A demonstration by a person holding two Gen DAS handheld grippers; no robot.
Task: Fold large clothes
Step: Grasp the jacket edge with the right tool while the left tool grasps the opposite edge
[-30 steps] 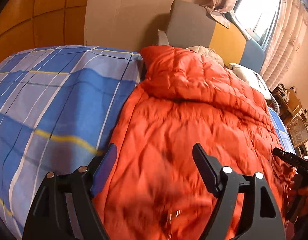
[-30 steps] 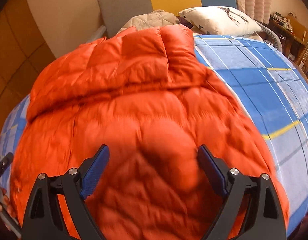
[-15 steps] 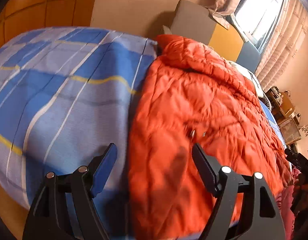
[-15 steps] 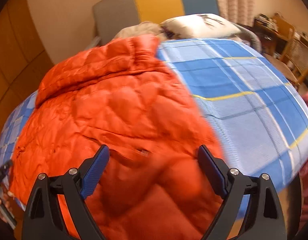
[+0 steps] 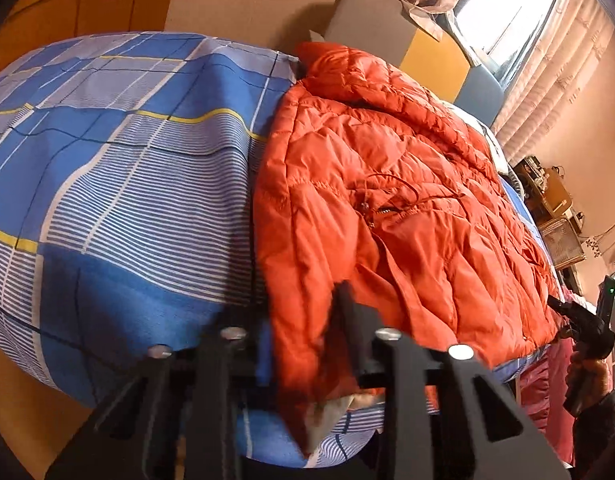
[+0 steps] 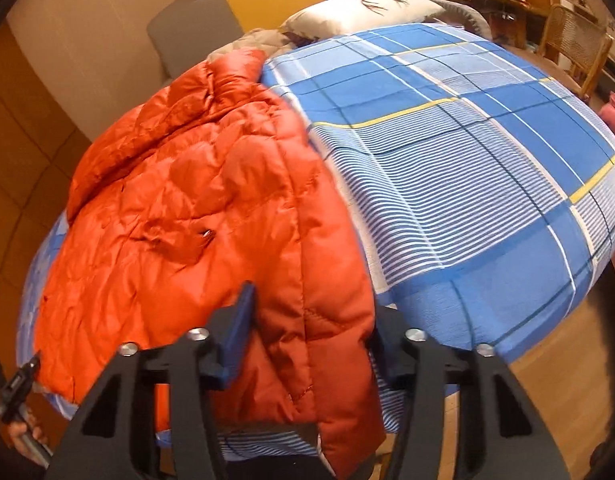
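A big orange puffy jacket (image 5: 391, 200) lies spread out on a bed with a blue checked bed cover (image 5: 119, 184). In the left wrist view the jacket fills the middle and right of the frame, and the bare cover fills the left. In the right wrist view it is the other way round: the jacket (image 6: 195, 216) is on the left and the cover (image 6: 467, 184) on the right. The bottom edge of the jacket hangs a little over the near edge of the bed, at the bottom of both frames.

The left gripper (image 5: 303, 344) is at the bottom middle of its frame. Its jaws are pulled in close around the jacket's bottom corner, so they seem to be pinching the cloth there. The right gripper (image 6: 307, 340) is at the bottom middle of its frame too. Its jaws sit on both sides of a thick fold of the jacket's other bottom corner, and they look like they are squeezing it.

Each gripper has one corner, likely because a big puffy coat is too wide for one to move. With both bottom corners held, the hem can be lifted evenly and laid up toward the collar at the top of the frame. The slippery cloth might slide out.

A white pillow (image 6: 363, 4) sits at the top of the right wrist view.
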